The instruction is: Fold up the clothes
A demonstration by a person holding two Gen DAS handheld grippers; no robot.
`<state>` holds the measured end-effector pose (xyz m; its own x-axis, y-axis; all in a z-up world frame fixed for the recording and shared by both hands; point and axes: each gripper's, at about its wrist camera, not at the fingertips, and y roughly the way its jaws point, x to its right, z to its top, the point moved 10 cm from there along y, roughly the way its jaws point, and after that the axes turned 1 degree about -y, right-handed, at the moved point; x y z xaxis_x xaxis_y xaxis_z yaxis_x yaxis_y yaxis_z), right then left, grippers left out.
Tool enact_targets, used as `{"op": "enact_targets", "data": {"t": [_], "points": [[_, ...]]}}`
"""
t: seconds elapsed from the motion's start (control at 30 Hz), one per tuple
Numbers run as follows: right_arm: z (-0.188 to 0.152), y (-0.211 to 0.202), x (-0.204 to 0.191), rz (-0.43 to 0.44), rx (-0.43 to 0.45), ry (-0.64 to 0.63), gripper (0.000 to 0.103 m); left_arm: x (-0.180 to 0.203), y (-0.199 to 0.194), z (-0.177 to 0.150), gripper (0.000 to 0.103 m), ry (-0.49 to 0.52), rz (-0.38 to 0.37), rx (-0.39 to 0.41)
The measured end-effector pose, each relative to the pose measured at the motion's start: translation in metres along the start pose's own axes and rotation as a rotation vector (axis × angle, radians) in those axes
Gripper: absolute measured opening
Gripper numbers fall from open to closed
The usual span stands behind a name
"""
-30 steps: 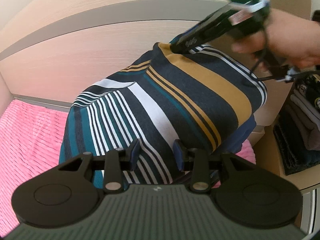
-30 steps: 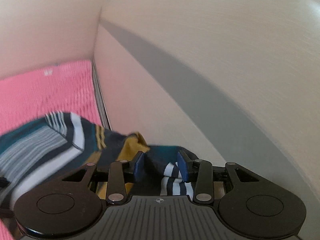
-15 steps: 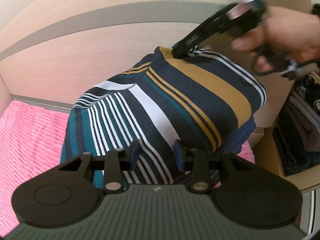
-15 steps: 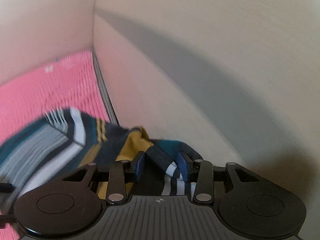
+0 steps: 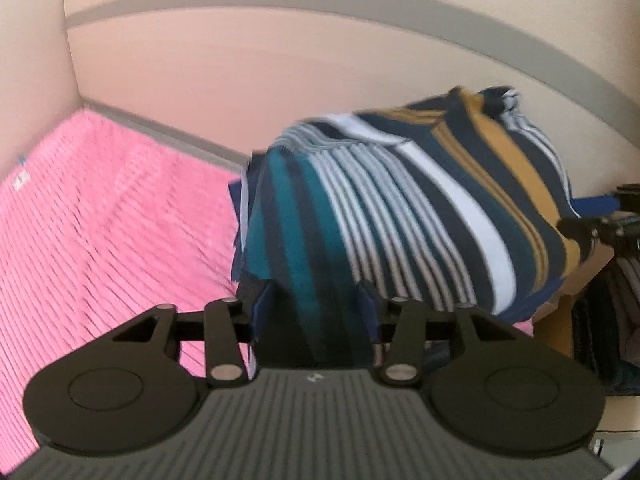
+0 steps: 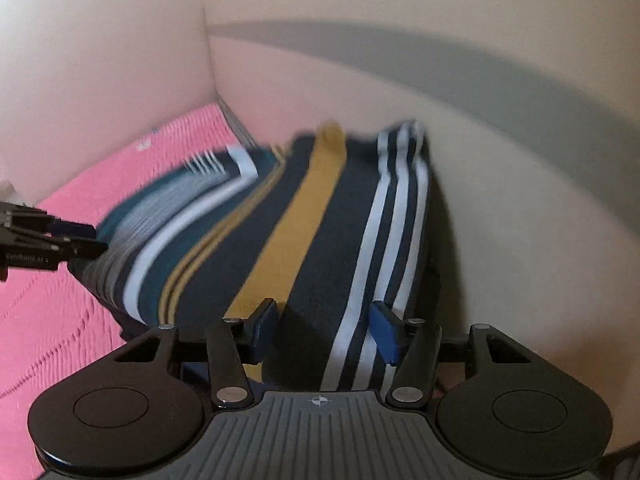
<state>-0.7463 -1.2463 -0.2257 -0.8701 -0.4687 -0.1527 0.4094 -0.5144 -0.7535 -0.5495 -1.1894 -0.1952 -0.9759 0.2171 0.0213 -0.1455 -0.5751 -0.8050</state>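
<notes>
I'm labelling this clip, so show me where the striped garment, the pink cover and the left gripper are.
striped garment [image 6: 292, 224]: right wrist view, on its mustard stripe.
pink cover [image 5: 100, 220]: left wrist view, on bare ribbed fabric left of the garment.
left gripper [image 5: 316, 312]: left wrist view, midway between its fingertips, jaws opening with cloth between them.

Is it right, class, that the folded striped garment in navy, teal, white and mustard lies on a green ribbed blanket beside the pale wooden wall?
Not quite: the ribbed blanket is pink, as the left wrist view shows. The folded striped garment does lie on it beside the pale wooden wall.
</notes>
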Motion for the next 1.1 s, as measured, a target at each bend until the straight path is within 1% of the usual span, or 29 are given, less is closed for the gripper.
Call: {"op": "enact_targets", "data": {"t": [0.03, 0.1, 0.17, 0.27, 0.3, 0.33, 0.37, 0.4, 0.43, 0.47, 0.5, 0.53, 0.57, 0.6, 0.67, 0.77, 0.83, 0.9, 1.03, 1.1], "points": [[0.004, -0.001, -0.001, 0.000, -0.002, -0.007, 0.055, -0.003, 0.000, -0.001, 0.050, -0.010, 0.003, 0.000], [0.010, -0.018, -0.003, -0.001, 0.014, -0.027, 0.055, -0.011, -0.008, -0.001, 0.049, -0.031, 0.016, 0.006], [0.014, -0.033, -0.007, 0.003, 0.029, -0.047, 0.055, -0.017, -0.022, -0.003, 0.043, -0.054, 0.039, 0.023], [0.013, -0.036, -0.022, 0.029, 0.033, -0.060, 0.055, -0.021, -0.043, -0.015, 0.042, -0.094, 0.063, 0.029], [0.005, -0.047, -0.021, 0.033, 0.025, -0.057, 0.058, -0.021, -0.050, -0.020, 0.043, -0.107, 0.070, 0.027], [-0.007, -0.064, -0.017, 0.036, 0.017, -0.056, 0.063, -0.021, -0.054, -0.029, 0.047, -0.118, 0.073, 0.017], [-0.015, -0.071, -0.017, 0.037, 0.010, -0.055, 0.074, -0.020, -0.059, -0.038, 0.054, -0.129, 0.076, 0.008], [-0.029, -0.089, -0.018, 0.037, 0.007, -0.054, 0.078, -0.018, -0.062, -0.046, 0.057, -0.139, 0.078, -0.002], [-0.040, -0.099, -0.022, 0.039, 0.003, -0.055, 0.078, -0.015, -0.065, -0.056, 0.063, -0.149, 0.083, -0.013], [-0.045, -0.099, -0.028, 0.043, -0.003, -0.057, 0.078, -0.012, -0.068, -0.064, 0.069, -0.159, 0.086, -0.023], [-0.051, -0.098, -0.033, 0.045, -0.013, -0.059, 0.079, -0.010, -0.069, -0.071, 0.071, -0.169, 0.087, -0.030], [-0.057, -0.098, -0.035, 0.040, -0.028, -0.051, 0.080, -0.004, -0.074, -0.079, 0.077, -0.184, 0.088, -0.036], [-0.065, -0.097, -0.037, 0.032, -0.044, -0.034, 0.085, -0.001, -0.075, -0.085, 0.084, -0.205, 0.091, -0.037], [-0.072, -0.097, -0.039, 0.023, -0.061, -0.018, 0.093, 0.002, -0.077, -0.090, 0.088, -0.227, 0.093, -0.040], [-0.086, -0.097, -0.043, 0.006, -0.095, 0.014, 0.095, 0.010, -0.080, -0.102, 0.102, -0.267, 0.090, -0.053], [-0.104, -0.106, -0.047, -0.025, -0.126, 0.071, 0.096, 0.020, -0.086, -0.113, 0.102, -0.292, 0.078, -0.077], [-0.112, -0.119, -0.051, -0.037, -0.121, 0.116, 0.096, 0.025, -0.093, -0.116, 0.102, -0.313, 0.064, -0.050], [-0.117, -0.135, -0.056, -0.048, -0.108, 0.153, 0.096, 0.030, -0.102, -0.115, 0.102, -0.320, 0.040, -0.001], [-0.126, -0.156, -0.079, -0.095, -0.072, 0.192, 0.096, 0.046, -0.122, -0.119, 0.102, -0.258, -0.020, 0.045], [-0.130, -0.167, -0.094, -0.117, -0.049, 0.207, 0.096, 0.050, -0.135, -0.126, 0.102, -0.222, -0.050, 0.048]]}}
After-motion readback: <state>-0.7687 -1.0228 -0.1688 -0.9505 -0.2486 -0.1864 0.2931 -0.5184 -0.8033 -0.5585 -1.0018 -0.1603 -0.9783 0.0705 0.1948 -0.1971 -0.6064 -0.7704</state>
